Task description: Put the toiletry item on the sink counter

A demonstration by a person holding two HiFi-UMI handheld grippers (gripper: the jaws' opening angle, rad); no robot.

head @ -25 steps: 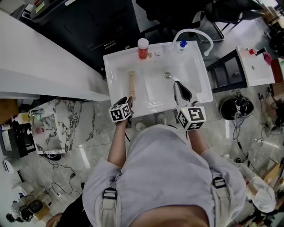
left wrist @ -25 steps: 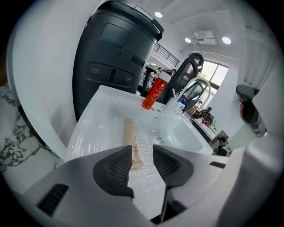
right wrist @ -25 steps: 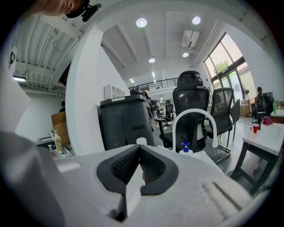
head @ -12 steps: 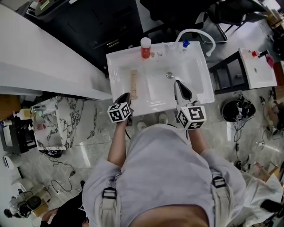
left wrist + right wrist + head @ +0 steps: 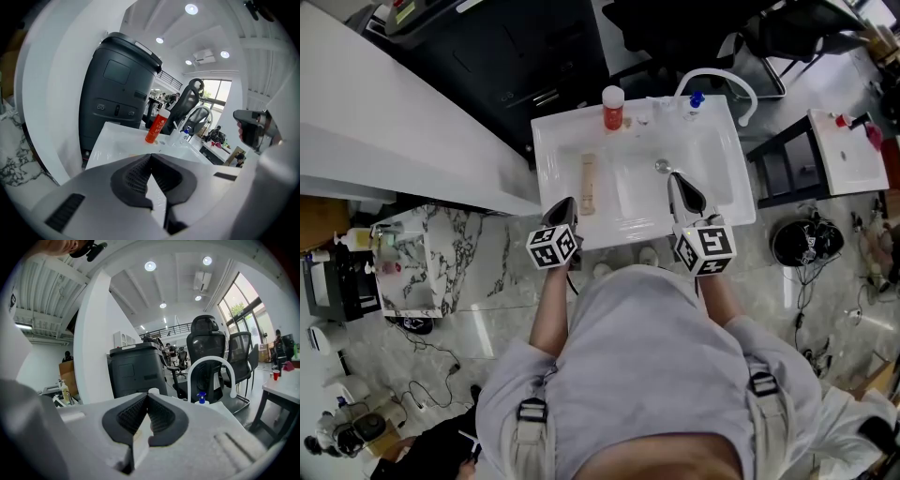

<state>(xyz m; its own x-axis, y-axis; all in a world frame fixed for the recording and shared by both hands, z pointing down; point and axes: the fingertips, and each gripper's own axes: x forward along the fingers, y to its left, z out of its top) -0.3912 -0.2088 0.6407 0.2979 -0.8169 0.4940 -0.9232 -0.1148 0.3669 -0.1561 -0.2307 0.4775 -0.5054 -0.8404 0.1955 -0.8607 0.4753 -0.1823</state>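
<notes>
I stand on a glossy grey marbled floor (image 5: 487,323), with loose cables (image 5: 431,354) lying on it at my left. The white sink counter (image 5: 546,141) in front of me backs onto a large dark grey cabinet (image 5: 506,56). A broad white wall (image 5: 384,122) runs along the left of that cabinet. A small white table (image 5: 848,159) sits at my right. Black office chairs (image 5: 206,345) stand beyond, tall windows (image 5: 243,310) admit daylight, and recessed ceiling lights (image 5: 150,266) are lit.
</notes>
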